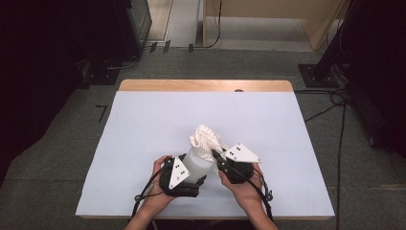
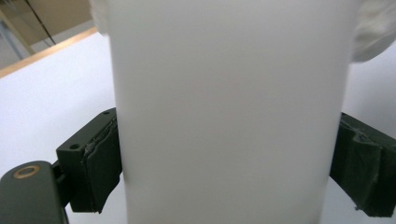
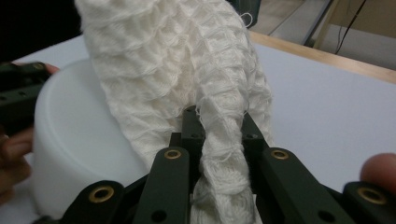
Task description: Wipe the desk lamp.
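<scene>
- The right gripper (image 3: 219, 140), nearest the lens in its own view, is pinching a twisted fold of the white knitted cloth (image 3: 187, 70) between nearly closed jaws, just beside the cup's rim.
- The left gripper (image 2: 224, 158) is clamping the white plastic cup (image 2: 229, 112) from both sides, pads pressing its wall.
- Both hands are reaching in from the near edge of the table (image 1: 143, 120), flanking the cup.
- The cloth is bunching up out of the cup's mouth, above the cup.
</scene>
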Tool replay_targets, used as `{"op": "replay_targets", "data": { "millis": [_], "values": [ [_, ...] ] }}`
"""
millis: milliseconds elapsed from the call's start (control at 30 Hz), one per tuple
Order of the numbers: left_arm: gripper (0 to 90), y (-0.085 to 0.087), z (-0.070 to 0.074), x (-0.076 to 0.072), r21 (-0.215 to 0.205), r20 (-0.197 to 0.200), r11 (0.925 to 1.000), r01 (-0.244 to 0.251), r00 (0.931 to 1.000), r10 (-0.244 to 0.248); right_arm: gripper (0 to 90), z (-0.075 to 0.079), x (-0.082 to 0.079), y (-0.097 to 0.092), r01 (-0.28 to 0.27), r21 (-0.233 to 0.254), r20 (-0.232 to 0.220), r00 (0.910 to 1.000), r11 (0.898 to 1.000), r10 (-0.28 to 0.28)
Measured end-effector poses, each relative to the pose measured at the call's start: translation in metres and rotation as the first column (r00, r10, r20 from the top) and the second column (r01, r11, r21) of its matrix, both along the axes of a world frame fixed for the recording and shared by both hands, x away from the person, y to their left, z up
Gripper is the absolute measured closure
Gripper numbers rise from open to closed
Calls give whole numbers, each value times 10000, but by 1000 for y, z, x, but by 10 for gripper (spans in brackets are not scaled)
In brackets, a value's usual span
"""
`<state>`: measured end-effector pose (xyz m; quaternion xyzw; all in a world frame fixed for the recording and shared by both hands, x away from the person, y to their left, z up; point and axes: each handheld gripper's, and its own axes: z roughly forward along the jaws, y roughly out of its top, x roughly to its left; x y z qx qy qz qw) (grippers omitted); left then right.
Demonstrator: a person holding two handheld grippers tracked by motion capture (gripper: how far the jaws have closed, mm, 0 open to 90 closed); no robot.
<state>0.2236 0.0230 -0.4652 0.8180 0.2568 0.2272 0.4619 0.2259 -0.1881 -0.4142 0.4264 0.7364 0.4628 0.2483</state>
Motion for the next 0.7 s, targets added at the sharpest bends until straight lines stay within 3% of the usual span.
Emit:
{"op": "replay_targets", "data": {
  "millis": [33,100,200,267,367,467,567,633,700],
  "values": [
    [84,0,0,1,47,-47,10000,70,10000,-70,789,-5,4,-3,57,-203,-278,9996,9998,-63],
    [84,-3,-3,1,303,-133,9995,52,9999,-47,789,-7,7,-5,15,-166,-521,9986,9999,-23],
    [86,-6,-2,0,480,-44,9988,17,10000,-15,791,-1,4,-5,-276,-50,-633,9976,9996,272],
    [86,-8,-2,-1,532,-16,9986,3,10000,-2,792,1,2,-4,-403,-20,-584,9975,9992,401],
    [86,-15,-3,-7,899,485,9959,59,9988,-103,791,17,-10,9,-1051,109,-240,9941,9944,1053],
    [87,-16,-3,-9,999,621,9950,97,9979,-160,791,18,-11,13,-970,-151,-125,9952,9952,968],
    [87,-12,-2,-4,667,166,9978,64,9998,-76,793,5,4,3,-329,-340,-469,9984,9989,313],
    [87,-9,-2,-2,522,-45,9986,44,10000,-42,793,2,7,-2,-213,-366,-677,9975,9991,188],
    [86,-6,-1,1,366,-267,9993,39,9996,-29,795,4,6,-8,-518,-239,-954,9942,9984,493]
  ]
}}
